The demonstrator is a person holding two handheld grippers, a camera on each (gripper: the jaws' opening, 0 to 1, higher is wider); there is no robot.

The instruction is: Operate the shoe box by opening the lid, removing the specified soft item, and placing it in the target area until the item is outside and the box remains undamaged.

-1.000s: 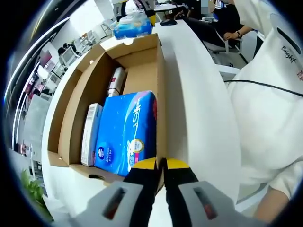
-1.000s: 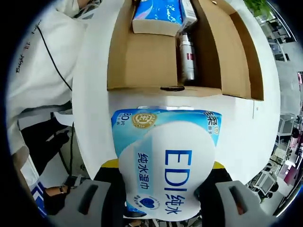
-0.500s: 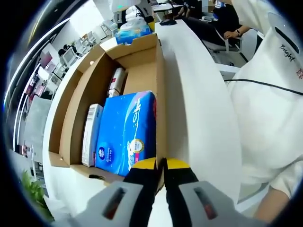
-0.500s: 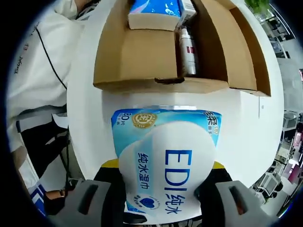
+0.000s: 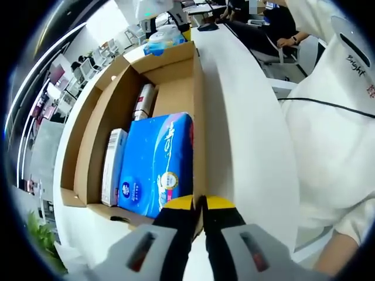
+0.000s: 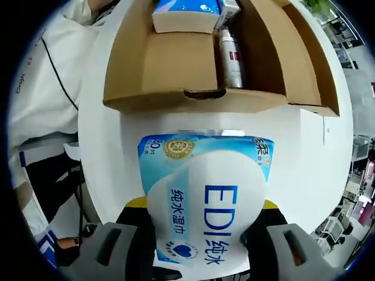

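An open brown shoe box (image 5: 198,88) lies on a white table (image 5: 246,134). Inside it are a dark blue tissue pack (image 5: 158,161), a slim white carton (image 5: 111,167) and a silver and red bottle (image 5: 142,100). My left gripper (image 5: 199,203) is shut on the box's near right wall. My right gripper (image 6: 204,204) is shut on a light blue and white wet wipes pack (image 6: 205,193), held over the table just past the box's end wall (image 6: 176,70). In the left gripper view the wipes pack (image 5: 164,41) hangs beyond the box's far end.
A person in a white top (image 5: 334,134) stands close along the table's right edge, with a black cable across the clothing. Another person (image 5: 281,26) sits at a desk behind. A green plant (image 5: 41,234) is near the box's front corner.
The right gripper has carried the wipes pack a little further from the box's far end, and the box has slid up in its view. The left gripper and the box have stayed still.
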